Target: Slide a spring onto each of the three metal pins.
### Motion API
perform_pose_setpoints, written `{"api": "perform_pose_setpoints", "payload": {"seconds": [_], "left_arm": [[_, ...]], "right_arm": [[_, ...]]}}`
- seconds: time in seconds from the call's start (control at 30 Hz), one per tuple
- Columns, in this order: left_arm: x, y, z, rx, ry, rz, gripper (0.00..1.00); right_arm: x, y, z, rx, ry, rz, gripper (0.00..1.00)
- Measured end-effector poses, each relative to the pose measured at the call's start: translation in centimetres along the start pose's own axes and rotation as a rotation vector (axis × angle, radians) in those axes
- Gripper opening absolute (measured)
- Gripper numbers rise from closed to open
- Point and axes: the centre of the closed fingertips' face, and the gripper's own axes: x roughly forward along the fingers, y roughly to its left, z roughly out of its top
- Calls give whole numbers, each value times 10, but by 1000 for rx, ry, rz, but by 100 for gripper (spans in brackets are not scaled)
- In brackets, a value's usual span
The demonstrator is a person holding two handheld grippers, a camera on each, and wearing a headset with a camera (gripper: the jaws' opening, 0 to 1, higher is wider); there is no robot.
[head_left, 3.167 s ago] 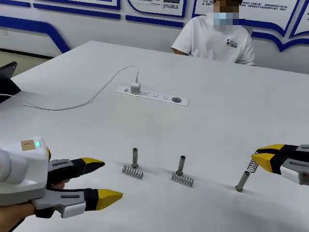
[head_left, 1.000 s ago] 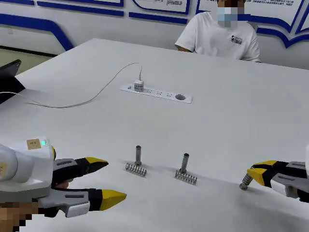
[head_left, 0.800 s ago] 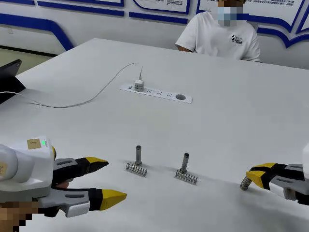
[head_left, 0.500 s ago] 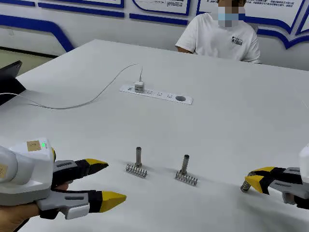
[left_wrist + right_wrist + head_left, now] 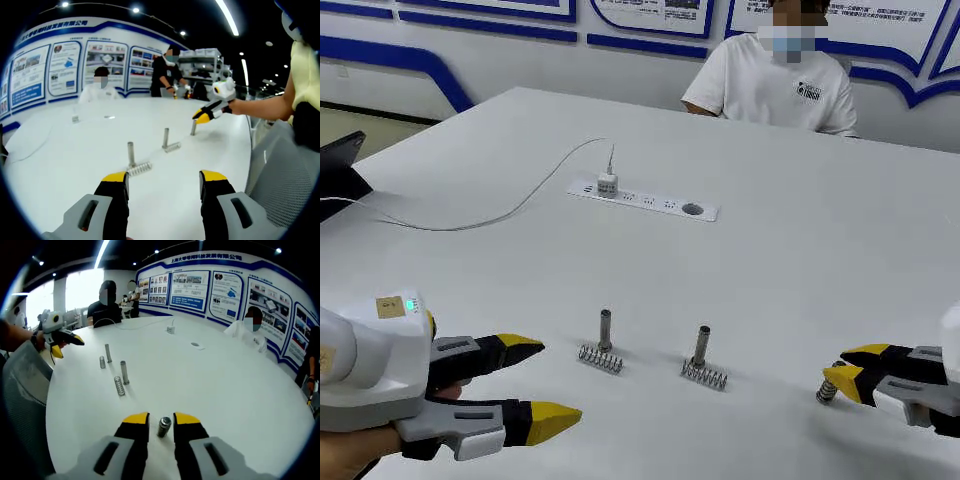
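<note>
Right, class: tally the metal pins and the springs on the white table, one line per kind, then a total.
metal pins: 3
springs: 3, two lying on the table, one on the pin between the right gripper jaws
total: 6

White hand-held gripper (image 5: 548,380), black jaws, yellow tips.

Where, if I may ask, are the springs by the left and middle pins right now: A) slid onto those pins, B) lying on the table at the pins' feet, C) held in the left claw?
B: the left spring and middle spring lie flat on the table beside the bare left pin and middle pin.
</note>
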Motion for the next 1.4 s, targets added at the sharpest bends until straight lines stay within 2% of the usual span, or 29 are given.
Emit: {"api": "perform_pose_setpoints", "payload": {"seconds": [0.1,0.3,0.77,1.03,1.4], "left_arm": [[0,0,0,0,-1,0,58],[0,0,1,3,-2,0,58],[-2,1,1,7,-2,5,57],[-1,0,0,7,0,2,57],[0,0,-1,5,4,0,57]], "right_arm": [[0,3,7,-33,-6,6,20],[7,18,18,-60,-21,41,21],[30,49,17,-87,1,125,21],[50,68,15,-101,22,179,21],[72,80,9,-111,58,228,20]]}}
